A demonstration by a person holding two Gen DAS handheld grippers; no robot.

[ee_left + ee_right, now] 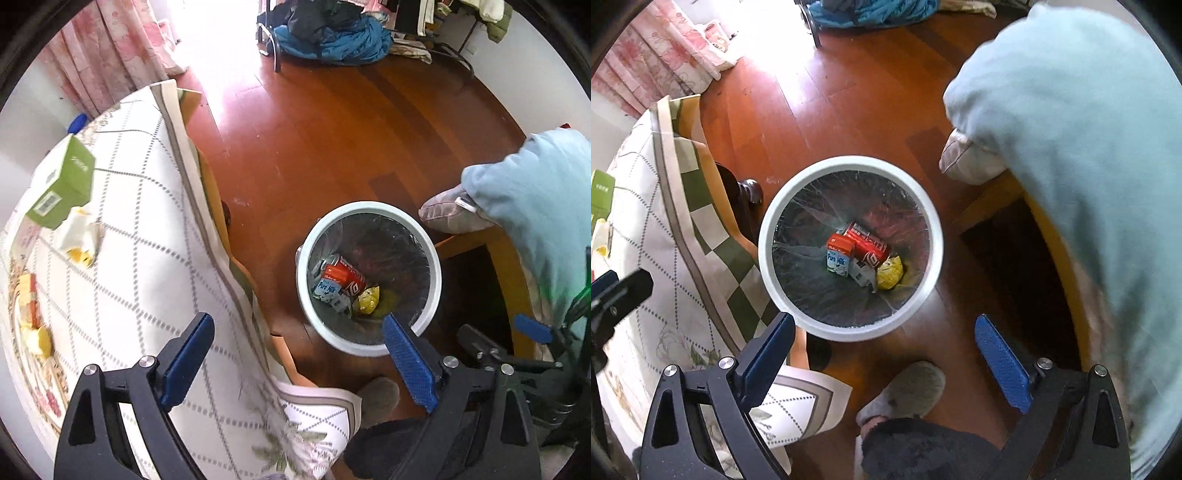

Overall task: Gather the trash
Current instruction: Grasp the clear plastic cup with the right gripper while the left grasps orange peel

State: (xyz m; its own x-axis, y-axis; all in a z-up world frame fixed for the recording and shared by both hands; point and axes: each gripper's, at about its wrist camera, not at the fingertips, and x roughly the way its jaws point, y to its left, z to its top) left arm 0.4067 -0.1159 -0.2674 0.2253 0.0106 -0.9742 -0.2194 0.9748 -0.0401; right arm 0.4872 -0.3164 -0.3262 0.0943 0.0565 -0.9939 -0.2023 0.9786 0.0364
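A white round trash bin [437, 273] [768, 229] with a clear liner stands on the wood floor. In it lie a red can [345, 275] [870, 243], a milk carton [327, 290] [839, 256] and a yellow wrapper [367, 301] [891, 273]. On the table [147, 258] lie a green box [62, 184], a white and yellow wrapper [79, 236], an orange packet [29, 301] and a yellow piece [38, 339]. My left gripper [297, 354] is open and empty over the table edge. My right gripper [886, 350] is open and empty above the bin's near rim.
The tablecloth [701, 240] hangs over the table edge left of the bin. A wooden chair with a light blue cloth [535, 221] [1071, 147] stands right of it. My slippered foot [905, 387] is near the bin. Clothes pile [332, 33] at the far wall.
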